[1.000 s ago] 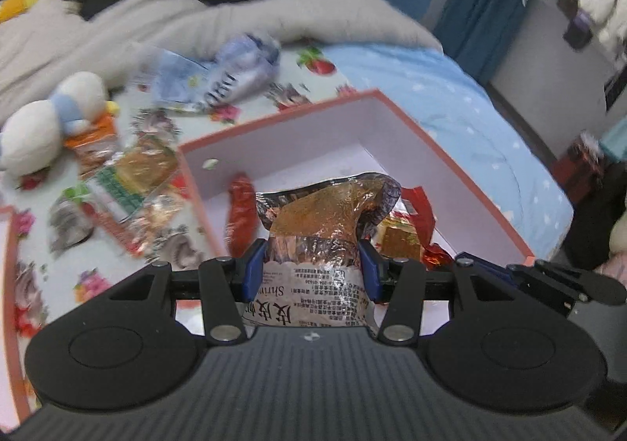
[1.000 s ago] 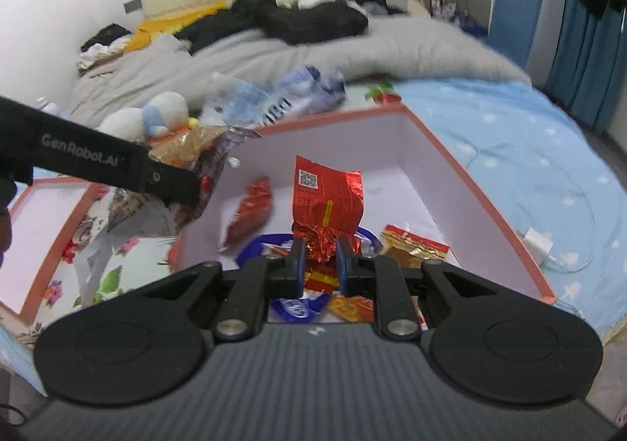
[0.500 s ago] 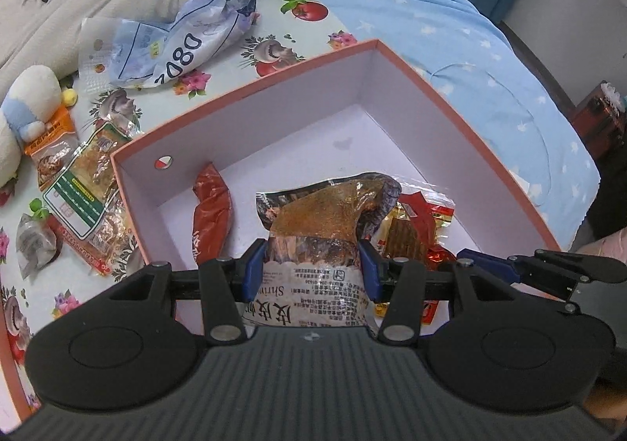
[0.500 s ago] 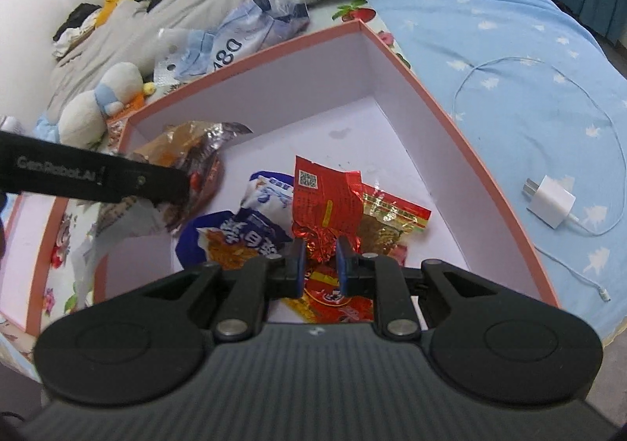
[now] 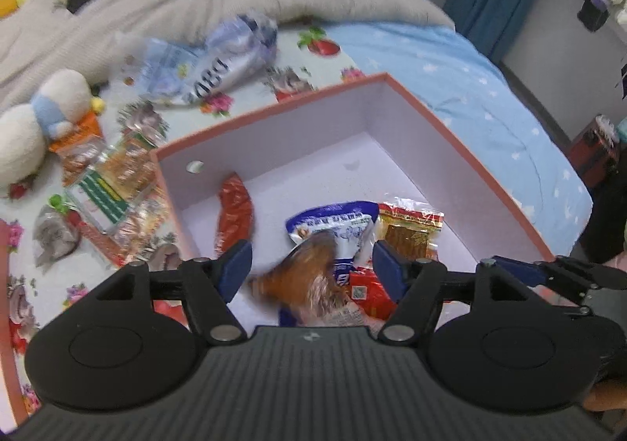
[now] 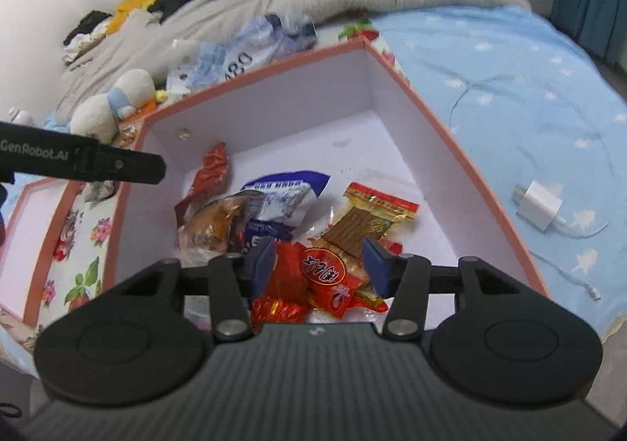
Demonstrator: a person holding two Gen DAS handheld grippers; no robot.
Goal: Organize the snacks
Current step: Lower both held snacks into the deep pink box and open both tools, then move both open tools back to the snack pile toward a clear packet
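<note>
While both jaws are opening | left hand-held gripper [image 5: 309,270]: brown packet [image 5: 309,276] loose between jaws | right hand-held gripper [image 6: 318,262]: red packet [image 6: 309,276] released below | box [image 6: 431,120] beneath both

Pink-rimmed box [image 6: 439,127], open-topped, white inside, on the bed. Within lie a blue-white packet [image 6: 282,198], a brown, possibly meat, snack [image 6: 213,221], a dried-strip pack [image 6: 364,223] and red wrappers [image 6: 321,276].

Left gripper [image 5: 307,268] angled downward, jaws opening (pads clear), right gripper [image 6: 317,262] likewise opening, tilted downward
</note>
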